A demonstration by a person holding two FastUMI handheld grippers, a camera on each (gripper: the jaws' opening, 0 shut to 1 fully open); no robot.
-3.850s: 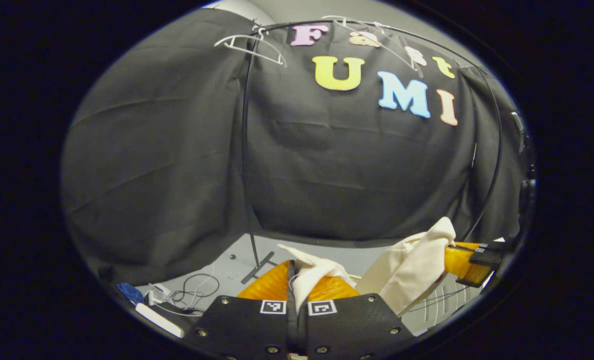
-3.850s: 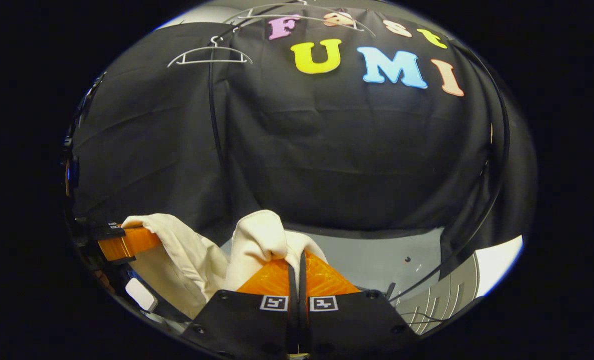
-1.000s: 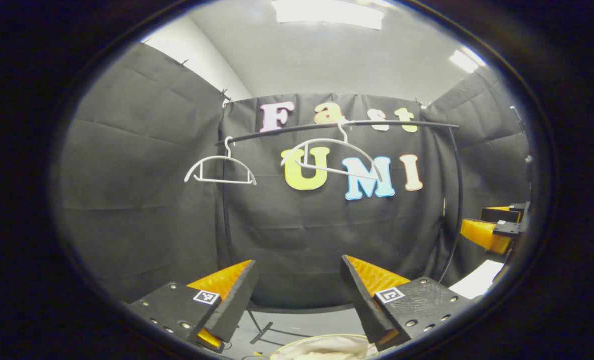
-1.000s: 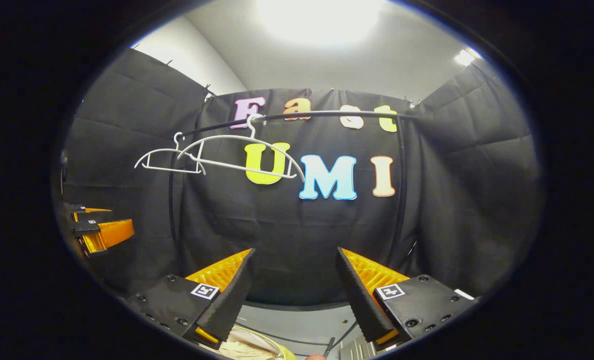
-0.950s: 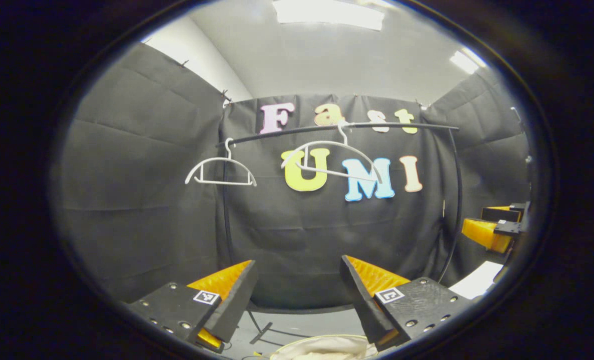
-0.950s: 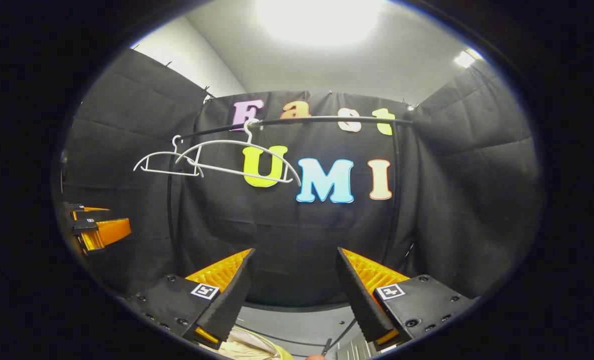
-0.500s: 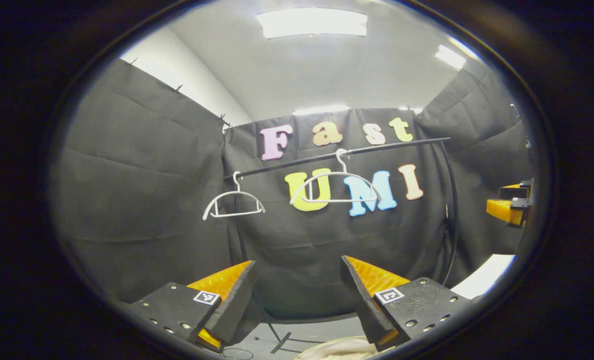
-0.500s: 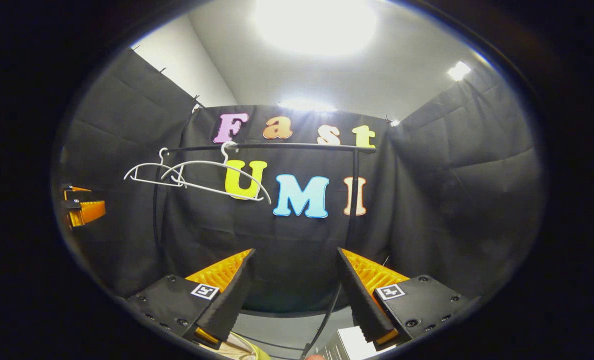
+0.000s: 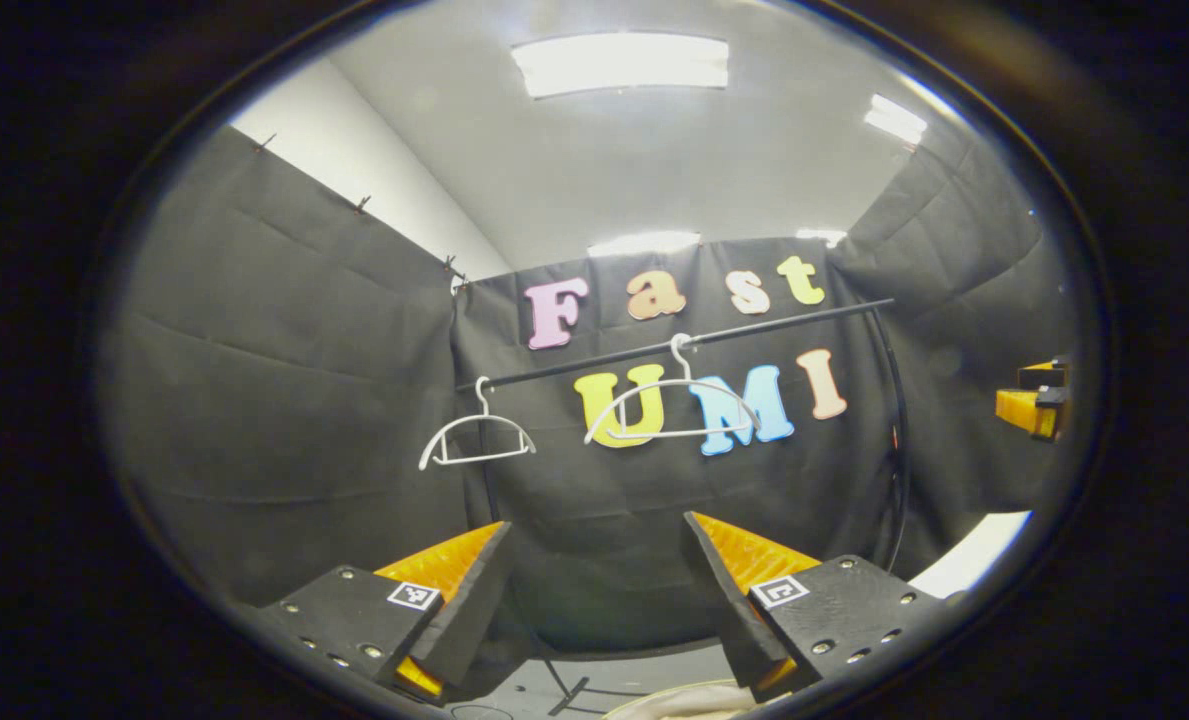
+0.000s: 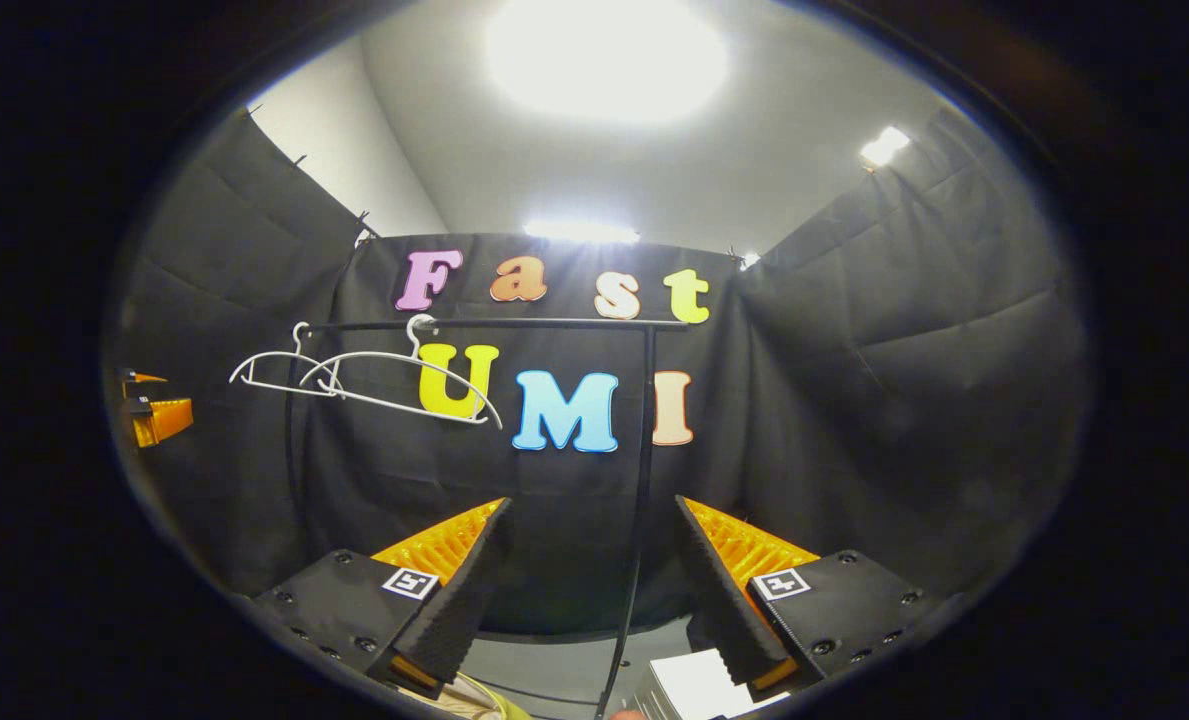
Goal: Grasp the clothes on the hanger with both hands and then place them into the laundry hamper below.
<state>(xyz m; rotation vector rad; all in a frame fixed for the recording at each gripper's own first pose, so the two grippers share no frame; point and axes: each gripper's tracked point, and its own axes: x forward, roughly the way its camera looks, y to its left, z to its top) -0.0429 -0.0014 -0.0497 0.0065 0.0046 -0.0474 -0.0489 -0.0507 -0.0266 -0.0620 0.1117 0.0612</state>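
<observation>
Both grippers, left (image 9: pixel 594 600) and right (image 10: pixel 589 590), fingers apart and empty, point up at bare hangers (image 9: pixel 672 405); clothes (image 9: pixel 679 702) lie low, just under the left fingers, apparently in the hamper.

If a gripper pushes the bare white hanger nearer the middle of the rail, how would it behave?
The hanger hangs from the rail by one thin hook, so it would probably swing or slide. Its frame looks thin, likely light. Bare, it has no cloth to damp it.
</observation>
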